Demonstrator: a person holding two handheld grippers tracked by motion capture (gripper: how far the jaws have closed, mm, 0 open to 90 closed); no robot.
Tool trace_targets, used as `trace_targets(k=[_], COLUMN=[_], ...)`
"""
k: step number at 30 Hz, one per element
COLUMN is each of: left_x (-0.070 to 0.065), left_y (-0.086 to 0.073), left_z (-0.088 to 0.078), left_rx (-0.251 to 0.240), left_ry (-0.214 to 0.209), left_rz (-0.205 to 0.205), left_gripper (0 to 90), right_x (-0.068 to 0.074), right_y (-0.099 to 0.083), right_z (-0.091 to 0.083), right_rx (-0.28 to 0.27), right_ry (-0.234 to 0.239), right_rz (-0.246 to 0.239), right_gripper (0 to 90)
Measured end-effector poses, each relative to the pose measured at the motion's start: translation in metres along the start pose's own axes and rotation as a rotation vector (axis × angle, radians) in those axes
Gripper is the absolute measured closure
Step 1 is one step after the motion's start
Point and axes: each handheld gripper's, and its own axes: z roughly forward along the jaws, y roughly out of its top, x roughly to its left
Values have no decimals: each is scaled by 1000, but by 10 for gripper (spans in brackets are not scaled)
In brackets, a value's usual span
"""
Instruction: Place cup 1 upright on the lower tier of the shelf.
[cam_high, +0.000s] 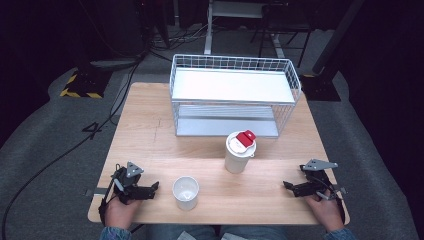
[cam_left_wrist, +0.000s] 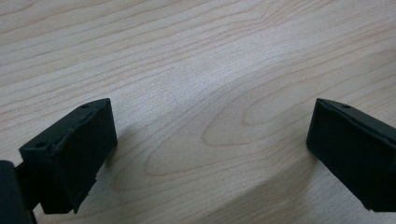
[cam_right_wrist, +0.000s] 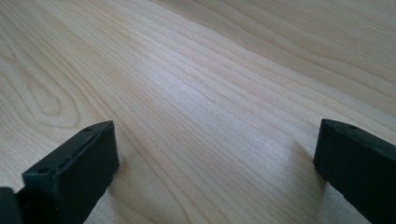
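Table (cam_high: 150, 130): a light wooden top seen from above, with grey carpet around it.

Wire rack (cam_high: 234, 95): a white two-tier wire shelf at the far middle of the table — the landmark for everything below.

Lidded cup (cam_high: 239, 152): a white cup with a white lid and a red tab on top, upright, just in front of the wire rack's near edge and a little toward its right half.

Open cup (cam_high: 185, 192): a white cup with no lid, upright, well in front of the wire rack near the person's edge of the table, left of the lidded cup and apart from it.

Left gripper (cam_high: 153, 189): black, held in the person's left hand (cam_high: 120, 207), far in front of the wire rack at its left side, just beside the open cup without touching it. Its jaws stand wide apart and grip nothing (the left gripper view shows bare wood grain between them).

Right gripper (cam_high: 288, 186): black, held in the person's right hand (cam_high: 327, 207), far in front of the wire rack at its right side, well apart from both cups. Its jaws are also spread wide with nothing between them — bare wood again in the right gripper view.
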Motion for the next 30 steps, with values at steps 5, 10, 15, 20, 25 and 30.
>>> trace_targets(k=[5, 10, 15, 20, 25, 30], left_x=[0, 0, 2, -2, -12, -20], left_y=[0, 0, -1, 1, 2, 2], left_z=[0, 0, -6, -13, -32, -52], left_rx=[1, 3, -32, -55, -125, -204], left_ry=[0, -6, -41, -45, -48, -61], left_rz=[-2, 1, -13, -22, 1, 4], left_gripper=[22, 21, 155, 144, 134, 135], right_x=[0, 1, 1, 1, 1, 1], right_y=[0, 0, 0, 0, 0, 0], right_z=[0, 0, 0, 0, 0, 0], right_rx=[0, 1, 1, 1, 1, 1], right_ry=[0, -6, -5, -5, -5, -5], right_rz=[0, 4, 4, 4, 4, 4], right_gripper=[2, 2, 2, 2, 2, 2])
